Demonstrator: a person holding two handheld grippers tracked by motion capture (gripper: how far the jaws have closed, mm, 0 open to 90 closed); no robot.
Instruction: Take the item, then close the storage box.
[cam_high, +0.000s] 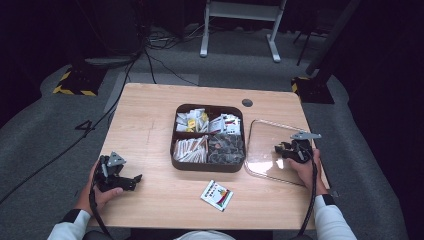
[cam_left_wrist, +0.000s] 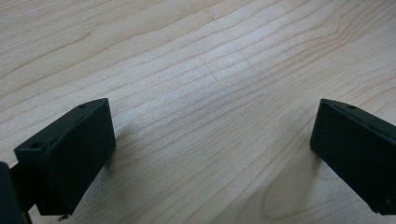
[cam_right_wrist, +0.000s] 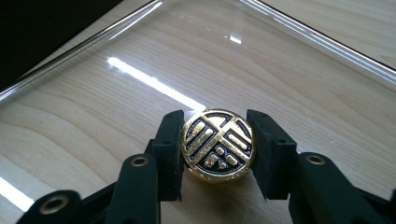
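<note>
My right gripper (cam_right_wrist: 217, 142) is shut on a round black disc with a raised gold pattern (cam_right_wrist: 217, 143); a pad presses on each side of it. It is held just above a clear plastic lid (cam_right_wrist: 140, 60) that lies flat on the table. In the high view this gripper (cam_high: 280, 149) is over the right half of the lid (cam_high: 265, 145). My left gripper (cam_high: 132, 181) rests at the table's front left, jaws wide open, with bare wood between them (cam_left_wrist: 212, 140).
A dark four-compartment tray (cam_high: 207, 168) sits mid-table, holding packets, sticks and dark round pieces. A small white packet (cam_high: 216, 194) lies in front of it. A round grommet (cam_high: 247, 102) sits near the far edge. Cables run across the floor beyond.
</note>
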